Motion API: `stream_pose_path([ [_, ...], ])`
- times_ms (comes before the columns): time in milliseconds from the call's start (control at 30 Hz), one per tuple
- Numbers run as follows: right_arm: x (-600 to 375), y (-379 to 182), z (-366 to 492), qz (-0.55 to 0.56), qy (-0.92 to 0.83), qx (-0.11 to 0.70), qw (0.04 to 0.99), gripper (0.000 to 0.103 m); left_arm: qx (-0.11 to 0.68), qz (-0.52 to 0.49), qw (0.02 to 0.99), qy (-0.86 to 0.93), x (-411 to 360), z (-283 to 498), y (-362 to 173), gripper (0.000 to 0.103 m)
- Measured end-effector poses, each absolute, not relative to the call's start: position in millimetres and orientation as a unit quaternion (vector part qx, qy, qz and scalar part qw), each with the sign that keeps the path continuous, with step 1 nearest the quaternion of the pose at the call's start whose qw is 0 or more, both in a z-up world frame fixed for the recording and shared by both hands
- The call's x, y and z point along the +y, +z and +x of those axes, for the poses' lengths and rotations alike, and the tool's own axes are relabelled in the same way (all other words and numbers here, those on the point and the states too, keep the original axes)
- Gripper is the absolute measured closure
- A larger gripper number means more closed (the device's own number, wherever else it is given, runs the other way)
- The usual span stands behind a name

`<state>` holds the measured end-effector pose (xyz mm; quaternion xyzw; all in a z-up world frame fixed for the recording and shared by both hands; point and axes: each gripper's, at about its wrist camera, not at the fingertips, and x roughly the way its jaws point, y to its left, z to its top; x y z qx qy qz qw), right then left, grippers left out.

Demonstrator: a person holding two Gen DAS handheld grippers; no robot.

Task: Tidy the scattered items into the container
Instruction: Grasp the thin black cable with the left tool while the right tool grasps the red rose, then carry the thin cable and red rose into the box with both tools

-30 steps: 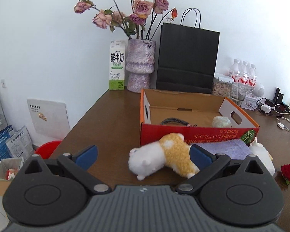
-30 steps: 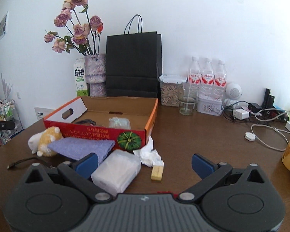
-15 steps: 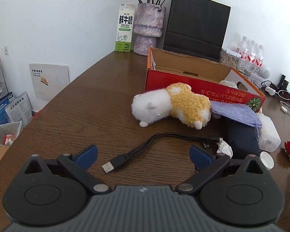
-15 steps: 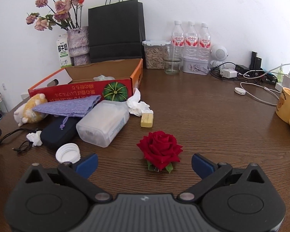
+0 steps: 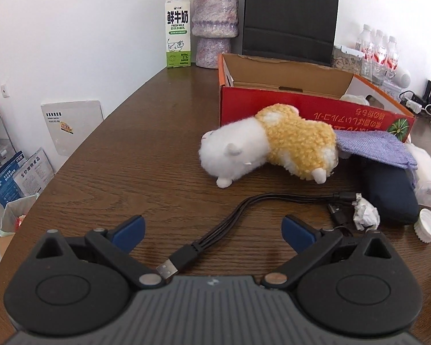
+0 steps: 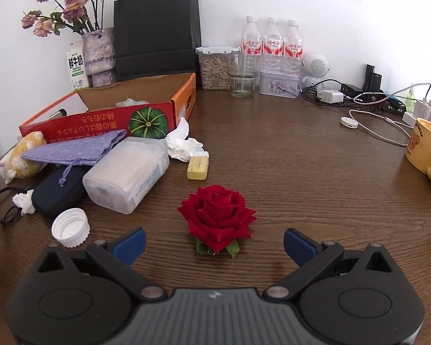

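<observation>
Three water bottles (image 6: 270,43) stand in a row at the tabletop's far edge. One each of the rest — cardboard box (image 6: 100,120), plush toy (image 5: 270,146), red rose (image 6: 217,218), purple pouch (image 6: 77,151), dark case (image 5: 388,189), bottle cap (image 6: 70,227), yellow eraser (image 6: 197,167), multi-head cable (image 5: 244,224). Two crumpled tissues outside the box — one (image 6: 184,142) at its corner, one (image 5: 365,215) by the cable.

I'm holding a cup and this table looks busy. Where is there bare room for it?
Bare wood lies between the red rose and the yellow mug, and left of the plush toy toward the milk carton. It is crowded beside the cardboard box.
</observation>
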<state>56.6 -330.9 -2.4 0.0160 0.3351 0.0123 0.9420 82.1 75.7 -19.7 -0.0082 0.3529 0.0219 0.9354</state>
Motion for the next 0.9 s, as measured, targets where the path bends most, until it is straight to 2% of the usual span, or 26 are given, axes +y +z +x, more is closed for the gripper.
stream_pose_path([
  [67,-332,-4,60,0.017,0.010,0.336,0.942,0.004,0.355,-0.013,0.935,0.023,79,84,-23,0.000],
  [133,-334,-6,64,0.016,0.007,0.338,0.941,0.005,0.357,-0.019,0.934,0.023,82,84,-24,0.011],
  [300,-335,-10,74,0.012,0.009,0.344,0.939,0.015,0.363,-0.004,0.932,0.018,82,83,-25,0.022],
  [467,-333,-9,80,0.006,0.011,0.340,0.940,0.020,0.360,0.009,0.933,0.000,75,82,-23,0.043],
  [533,-332,-9,82,0.005,0.011,0.342,0.939,0.023,0.359,0.010,0.933,-0.008,72,81,-22,0.058],
  [567,-332,-9,83,0.004,0.012,0.343,0.939,0.031,0.359,0.013,0.933,-0.014,69,80,-22,0.063],
  [633,-332,-9,84,0.005,0.014,0.342,0.940,0.041,0.358,0.017,0.933,-0.021,64,78,-21,0.085],
  [700,-332,-8,85,0.004,0.013,0.343,0.939,0.043,0.358,0.020,0.933,-0.026,61,76,-20,0.090],
  [733,-332,-8,85,0.003,0.015,0.342,0.939,0.047,0.357,0.026,0.933,-0.029,58,74,-20,0.091],
  [767,-331,-7,84,0.003,0.020,0.342,0.940,0.059,0.357,0.031,0.933,-0.030,56,73,-20,0.092],
  [900,-329,-7,78,0.011,0.027,0.337,0.941,0.065,0.355,0.030,0.934,-0.034,50,67,-20,0.094],
])
